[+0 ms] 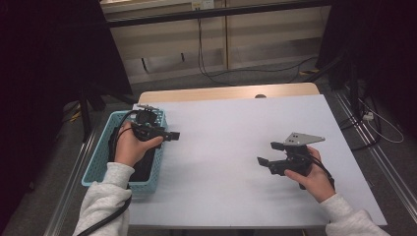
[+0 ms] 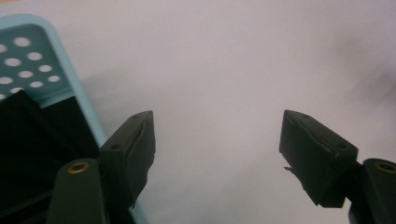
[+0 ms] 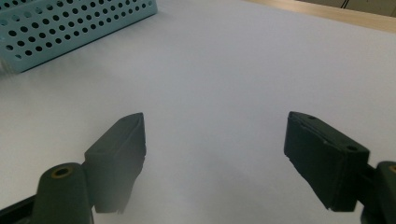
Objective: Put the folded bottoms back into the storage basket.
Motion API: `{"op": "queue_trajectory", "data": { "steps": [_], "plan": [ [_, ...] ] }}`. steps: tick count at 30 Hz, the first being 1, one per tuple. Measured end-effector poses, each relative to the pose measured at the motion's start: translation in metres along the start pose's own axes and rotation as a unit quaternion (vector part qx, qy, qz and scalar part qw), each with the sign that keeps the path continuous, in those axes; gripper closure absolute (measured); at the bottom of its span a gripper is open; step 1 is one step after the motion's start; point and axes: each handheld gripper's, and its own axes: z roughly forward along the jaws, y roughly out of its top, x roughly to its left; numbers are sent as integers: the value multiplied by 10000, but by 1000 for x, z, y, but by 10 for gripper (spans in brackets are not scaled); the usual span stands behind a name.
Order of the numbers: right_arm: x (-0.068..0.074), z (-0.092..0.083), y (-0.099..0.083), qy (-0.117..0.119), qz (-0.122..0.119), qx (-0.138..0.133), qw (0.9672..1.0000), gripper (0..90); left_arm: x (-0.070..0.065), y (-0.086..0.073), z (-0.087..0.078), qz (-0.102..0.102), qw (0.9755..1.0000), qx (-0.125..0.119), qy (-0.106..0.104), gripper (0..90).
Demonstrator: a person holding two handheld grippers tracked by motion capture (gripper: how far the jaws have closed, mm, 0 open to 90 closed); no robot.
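Note:
A hand holds my left gripper (image 1: 172,135) over the right rim of a light blue perforated basket (image 1: 98,169), jaws pointing right across the table. In the left gripper view the left gripper (image 2: 217,140) is open, with bare white table between its pads and the basket wall (image 2: 32,60) at the left. A dark, unclear thing (image 2: 28,140) lies inside the basket. My right gripper (image 1: 267,153) is held low over the right half of the table, pointing left. The right gripper (image 3: 215,140) is open in its own view, nothing between the jaws.
A white sheet (image 1: 236,147) covers the tabletop, and a strip of wooden edge (image 1: 226,92) shows at the back. The basket (image 3: 70,23) lies far ahead of the right gripper. Cables (image 1: 211,73) run over the floor beyond the table.

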Motion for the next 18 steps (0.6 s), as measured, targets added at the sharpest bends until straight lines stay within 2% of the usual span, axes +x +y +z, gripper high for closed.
{"op": "queue_trajectory", "data": {
  "steps": [8,10,18],
  "plan": [
    [-2,-5,-2,-50,33,-22,10000,195,-19,-4,14,120,9995,-5,-295,228],
    [-3,-6,-3,-53,32,-22,10000,195,-23,-4,16,227,9991,39,-365,222],
    [-5,-12,-6,-68,48,-17,10000,195,-39,-9,25,370,9976,53,-589,191]
  ]
}}
